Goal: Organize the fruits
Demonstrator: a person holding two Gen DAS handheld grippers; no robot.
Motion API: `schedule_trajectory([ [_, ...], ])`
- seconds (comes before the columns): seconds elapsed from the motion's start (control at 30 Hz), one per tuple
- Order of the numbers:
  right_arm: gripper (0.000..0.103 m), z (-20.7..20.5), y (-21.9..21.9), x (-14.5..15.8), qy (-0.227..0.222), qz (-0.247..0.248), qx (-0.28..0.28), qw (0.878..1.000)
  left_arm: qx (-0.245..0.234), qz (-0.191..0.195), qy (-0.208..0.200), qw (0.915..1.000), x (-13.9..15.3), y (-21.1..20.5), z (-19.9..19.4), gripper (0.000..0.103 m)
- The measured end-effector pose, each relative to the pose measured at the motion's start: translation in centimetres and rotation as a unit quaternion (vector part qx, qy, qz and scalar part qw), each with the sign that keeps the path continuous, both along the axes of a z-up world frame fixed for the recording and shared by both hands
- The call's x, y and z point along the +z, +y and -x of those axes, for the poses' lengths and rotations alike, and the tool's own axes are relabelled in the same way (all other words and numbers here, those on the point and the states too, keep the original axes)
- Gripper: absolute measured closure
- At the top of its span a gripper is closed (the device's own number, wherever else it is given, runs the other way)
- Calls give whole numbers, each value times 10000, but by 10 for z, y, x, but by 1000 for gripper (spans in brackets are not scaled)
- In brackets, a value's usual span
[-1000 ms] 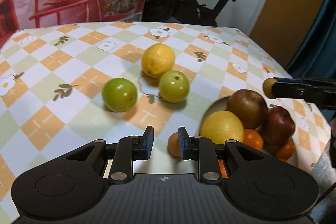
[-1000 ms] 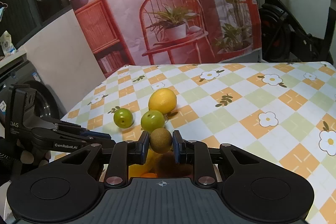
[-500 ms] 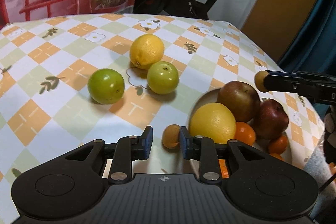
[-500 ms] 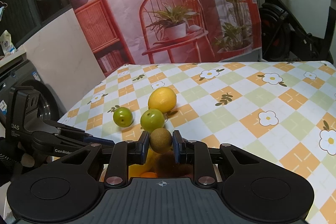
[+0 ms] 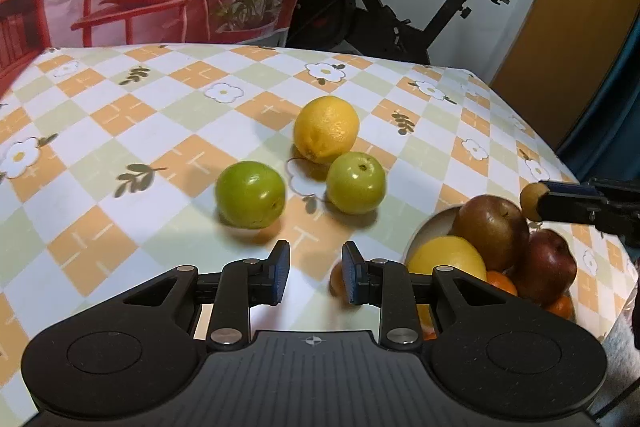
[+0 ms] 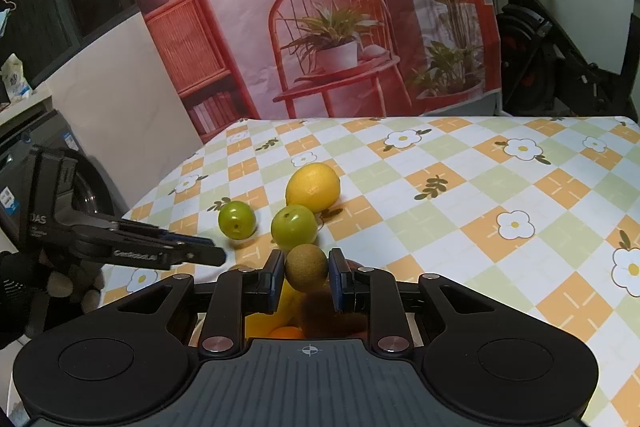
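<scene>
We hold a kiwi (image 6: 307, 267) clenched in our right gripper (image 6: 303, 275) above the fruit bowl (image 5: 434, 225); next we lower and release. Our left gripper (image 5: 312, 271) gapes empty beside the bowl.

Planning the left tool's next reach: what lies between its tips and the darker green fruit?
Only bare tablecloth lies between the left tool and the darker green fruit, per the left wrist view; a small orange fruit sits beside its right finger.
</scene>
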State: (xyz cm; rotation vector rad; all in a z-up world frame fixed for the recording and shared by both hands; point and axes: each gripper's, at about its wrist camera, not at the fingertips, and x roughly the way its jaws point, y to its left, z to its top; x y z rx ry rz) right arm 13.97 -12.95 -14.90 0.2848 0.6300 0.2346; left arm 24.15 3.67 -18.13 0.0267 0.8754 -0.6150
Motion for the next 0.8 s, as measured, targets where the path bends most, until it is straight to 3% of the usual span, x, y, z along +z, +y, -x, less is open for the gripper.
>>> schedule_trajectory([
  [0.5, 81, -2, -3, -2, 19, -20, -26, 10000, -357, 179, 490, 9980, -16, -13, 2, 73],
  [0.8, 81, -3, -3, -4, 43, -12, -24, 10000, -221, 202, 537, 9981, -26, -15, -1, 73],
])
